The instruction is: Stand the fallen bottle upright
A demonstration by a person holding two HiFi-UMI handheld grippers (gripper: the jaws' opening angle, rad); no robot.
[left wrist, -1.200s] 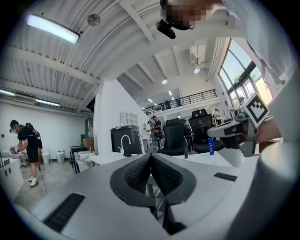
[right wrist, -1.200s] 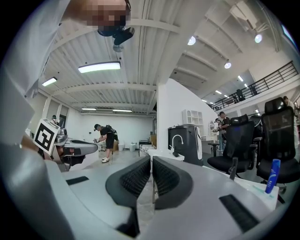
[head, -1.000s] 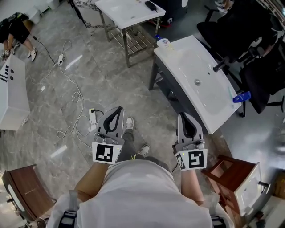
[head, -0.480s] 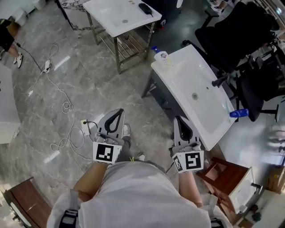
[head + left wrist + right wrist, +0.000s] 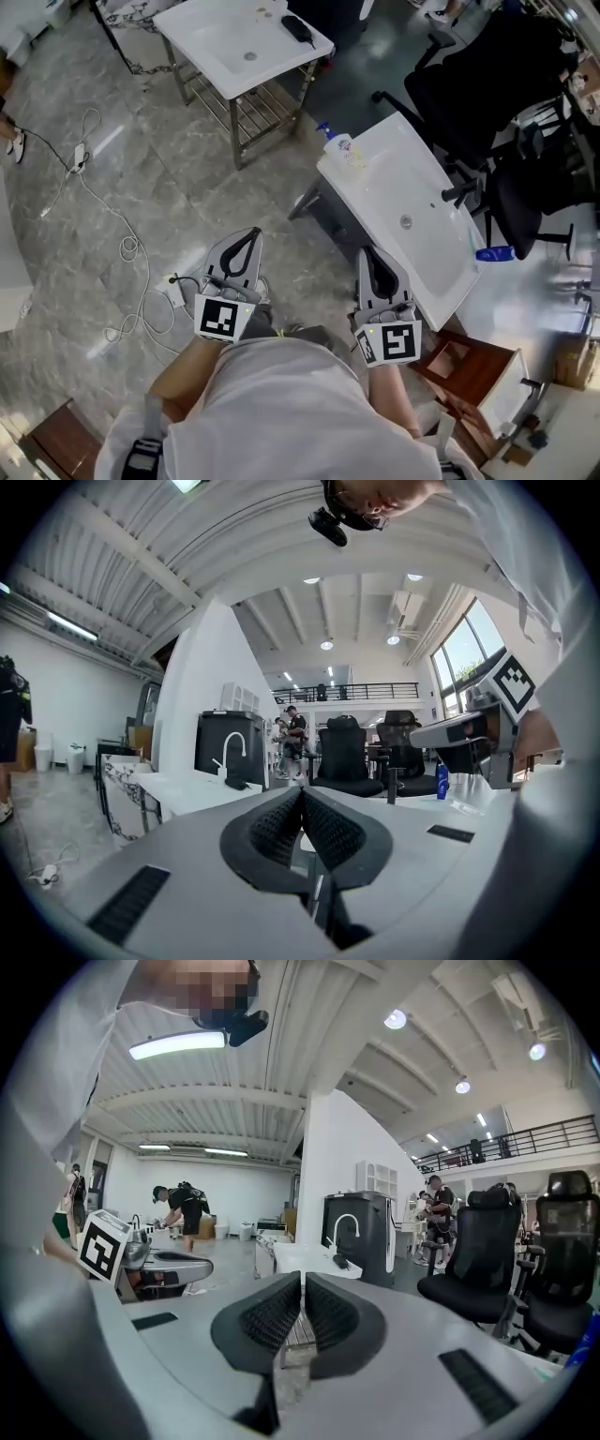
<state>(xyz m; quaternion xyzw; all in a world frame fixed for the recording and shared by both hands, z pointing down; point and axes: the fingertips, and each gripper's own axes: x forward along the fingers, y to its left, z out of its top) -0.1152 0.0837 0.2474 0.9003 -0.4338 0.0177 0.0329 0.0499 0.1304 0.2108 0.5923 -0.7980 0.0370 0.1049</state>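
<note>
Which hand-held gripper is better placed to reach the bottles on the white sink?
Probably the right hand-held gripper. The sink lies just ahead of it, with the white bottle and the blue bottle at its edges. The left hand-held gripper hangs over floor, farther off.

Glossy white washbasin (image 5: 433, 251), polished stone-look floor (image 5: 187, 206), metal stand (image 5: 251, 105), wooden cabinet (image 5: 452, 362)

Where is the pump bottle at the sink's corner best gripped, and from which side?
Across its white body, from above: the pump bottle seems to lie on the sink, blue pump pointing away, so its two long sides are free.
</note>
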